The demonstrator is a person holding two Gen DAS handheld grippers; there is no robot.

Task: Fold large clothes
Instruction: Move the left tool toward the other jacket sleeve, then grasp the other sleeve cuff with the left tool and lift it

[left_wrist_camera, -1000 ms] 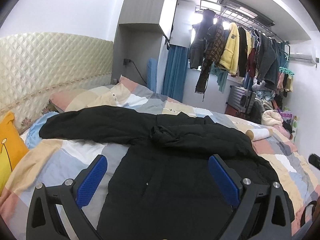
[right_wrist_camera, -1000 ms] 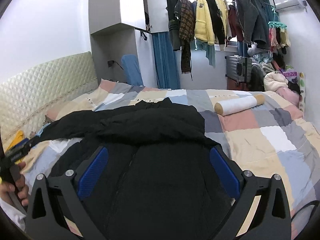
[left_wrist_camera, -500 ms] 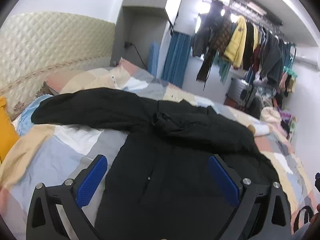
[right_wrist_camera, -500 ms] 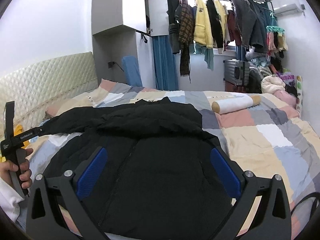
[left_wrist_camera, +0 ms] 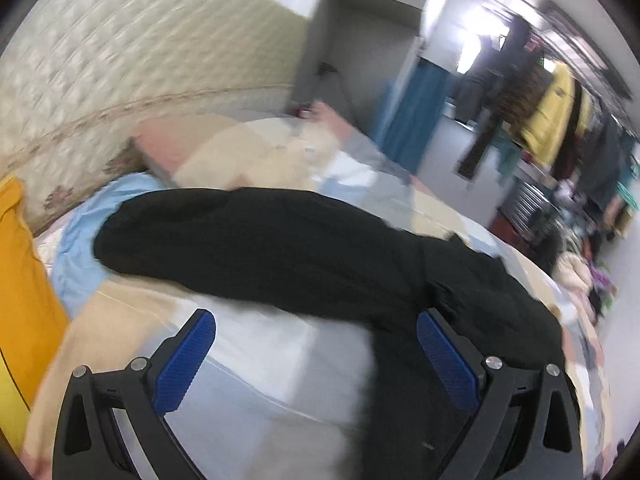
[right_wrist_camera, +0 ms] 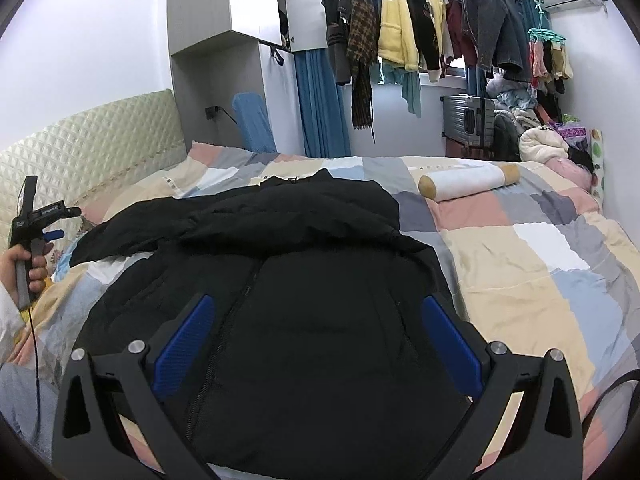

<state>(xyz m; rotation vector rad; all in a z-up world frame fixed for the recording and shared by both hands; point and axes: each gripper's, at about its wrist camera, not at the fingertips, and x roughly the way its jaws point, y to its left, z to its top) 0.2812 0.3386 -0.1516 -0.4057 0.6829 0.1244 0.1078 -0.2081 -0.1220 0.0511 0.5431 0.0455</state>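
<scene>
A large black padded jacket (right_wrist_camera: 312,300) lies front-up on the patchwork bed (right_wrist_camera: 540,264), zip closed. One sleeve is folded across the chest; the other sleeve (left_wrist_camera: 240,240) stretches out towards the headboard. My left gripper (left_wrist_camera: 316,350) is open and empty, above the bedding just short of that sleeve. It also shows at the left of the right wrist view (right_wrist_camera: 44,220), held in a hand. My right gripper (right_wrist_camera: 318,336) is open and empty, hovering over the jacket's lower front.
A yellow pillow (left_wrist_camera: 20,300) and light blue cloth (left_wrist_camera: 76,248) lie by the quilted headboard (left_wrist_camera: 120,80). A white bolster (right_wrist_camera: 468,182) lies on the bed's far right. Hanging clothes (right_wrist_camera: 420,32), a suitcase (right_wrist_camera: 468,120) and piled items line the far wall.
My left gripper has swung left towards the outstretched sleeve and the headboard; its view is blurred by motion. My right gripper has stayed over the jacket, drifting slightly.
</scene>
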